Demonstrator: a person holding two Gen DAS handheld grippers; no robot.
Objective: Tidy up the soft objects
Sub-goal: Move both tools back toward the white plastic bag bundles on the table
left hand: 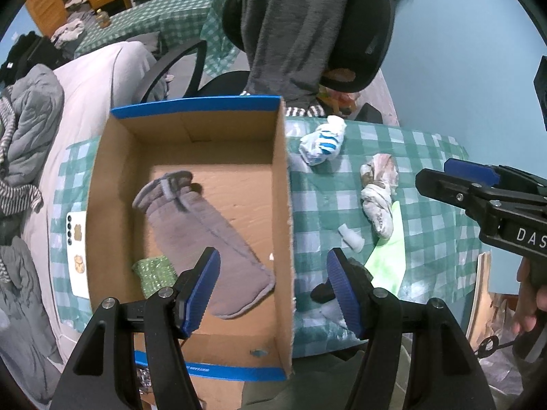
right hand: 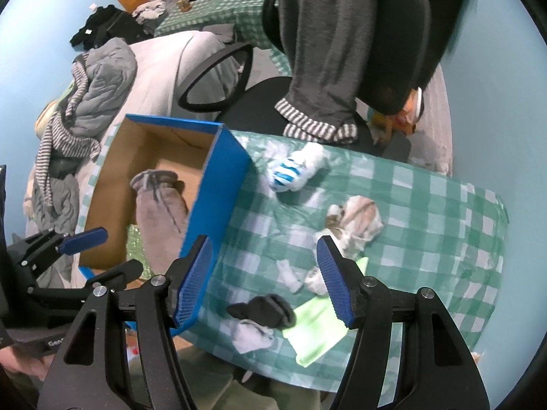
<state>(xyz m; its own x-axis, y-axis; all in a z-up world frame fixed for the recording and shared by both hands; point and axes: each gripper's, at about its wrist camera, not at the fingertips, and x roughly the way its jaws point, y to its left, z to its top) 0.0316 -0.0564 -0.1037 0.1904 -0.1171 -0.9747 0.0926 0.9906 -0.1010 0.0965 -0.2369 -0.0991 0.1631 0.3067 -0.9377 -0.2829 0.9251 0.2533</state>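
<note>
Your left fingers (left hand: 271,290) straddled the cardboard box's (left hand: 285,205) right wall, spread wide and empty; your right fingers (right hand: 263,278), also spread, hovered over the counter's (right hand: 427,205) black sock (right hand: 270,311) near its front edge.

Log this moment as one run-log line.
box: grey sock inside | table: black sock, striped sock | left gripper: open | right gripper: open

Half the box (left hand: 112,184) floor is left bare beyond the grey sock (left hand: 205,235); bench (right hand: 427,212) room is broken by scattered socks (right hand: 294,171).
</note>
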